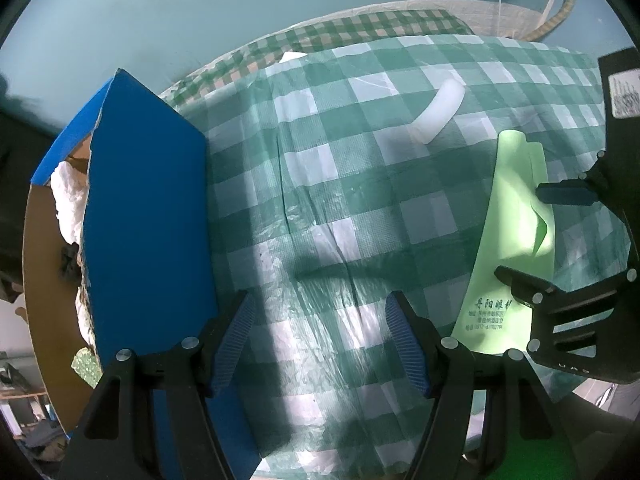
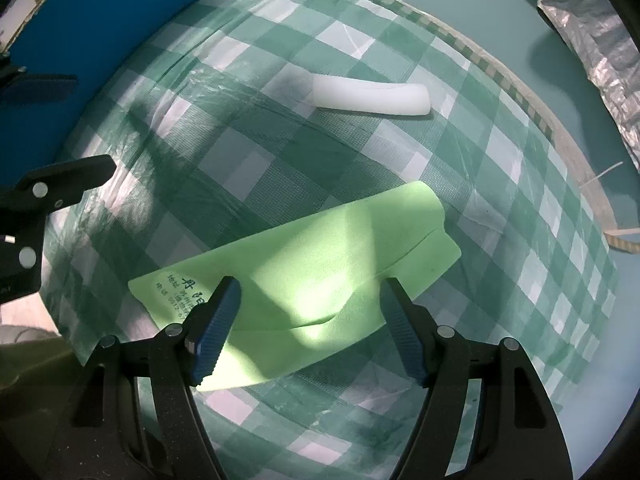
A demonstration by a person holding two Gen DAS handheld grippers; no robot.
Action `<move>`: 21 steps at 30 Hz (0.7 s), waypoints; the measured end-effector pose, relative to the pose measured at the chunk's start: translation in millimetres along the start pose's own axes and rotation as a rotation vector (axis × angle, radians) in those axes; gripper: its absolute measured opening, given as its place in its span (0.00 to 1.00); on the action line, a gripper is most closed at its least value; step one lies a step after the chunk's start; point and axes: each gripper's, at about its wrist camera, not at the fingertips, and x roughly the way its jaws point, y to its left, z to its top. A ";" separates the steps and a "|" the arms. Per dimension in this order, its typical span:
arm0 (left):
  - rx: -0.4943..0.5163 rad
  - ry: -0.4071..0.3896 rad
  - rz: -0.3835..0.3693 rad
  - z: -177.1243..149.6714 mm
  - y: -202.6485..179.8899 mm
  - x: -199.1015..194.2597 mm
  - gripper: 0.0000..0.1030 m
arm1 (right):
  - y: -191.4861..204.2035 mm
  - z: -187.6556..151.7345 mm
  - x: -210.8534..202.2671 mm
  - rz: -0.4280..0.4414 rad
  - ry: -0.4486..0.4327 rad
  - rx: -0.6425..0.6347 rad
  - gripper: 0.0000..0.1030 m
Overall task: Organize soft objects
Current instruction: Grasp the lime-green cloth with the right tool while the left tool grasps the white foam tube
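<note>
A teal counter (image 1: 120, 20) carries a green-and-white checked plastic cloth (image 1: 320, 200), thin and wrinkled, with light patches and shadows across it. A second, smaller-checked fabric (image 1: 360, 26) shows at its far edge, and a silvery crinkled bag (image 2: 592, 40) lies off to the far right.

The left tool (image 1: 320, 332) hovers low over the cloth, its blue ribbed fingers (image 1: 236, 336) spread wide with nothing between them. The right tool (image 2: 308, 328) is likewise spread apart, poised above the near edge of a pale green foam sheet (image 2: 320, 256); whether its fingertips (image 2: 216, 328) touch the sheet cannot be told. In the left wrist view the right tool comes in from the right, its black jaws straddling the same sheet (image 1: 516, 216).

At the left stands a blue cardboard box (image 1: 148, 220), open at the top with a torn rim and brown inside. It holds fluffy white stuffing (image 1: 70, 196) and a small dark item too unclear to name.

The green foam sheet is flat, thin and flexible, with rounded corners, a slit or fold near one end, and dark printed characters at the other. Beyond it, well apart, lies a white foam tube piece (image 2: 372, 98), smooth, slightly curved and cylindrical, resting on the cloth. Both soft pieces are outside the box.
</note>
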 end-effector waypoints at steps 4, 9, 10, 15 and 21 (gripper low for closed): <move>0.006 -0.004 -0.001 2.6 1.4 -0.4 0.67 | 1.9 -6.9 -1.3 0.003 -0.016 -0.004 0.69; 0.012 -0.007 -0.001 6.5 2.4 0.1 0.67 | 13.5 -14.2 -8.0 0.007 -0.022 -0.035 0.43; 0.012 -0.007 -0.002 7.4 2.6 0.3 0.67 | 16.0 -15.4 -9.0 0.009 -0.024 -0.041 0.33; 0.024 -0.007 -0.003 15.3 2.1 4.4 0.67 | 9.4 -18.9 -11.7 0.063 -0.004 0.002 0.08; 0.057 -0.013 -0.013 32.5 -2.7 8.7 0.68 | -15.7 -29.1 -19.1 0.098 -0.017 0.114 0.07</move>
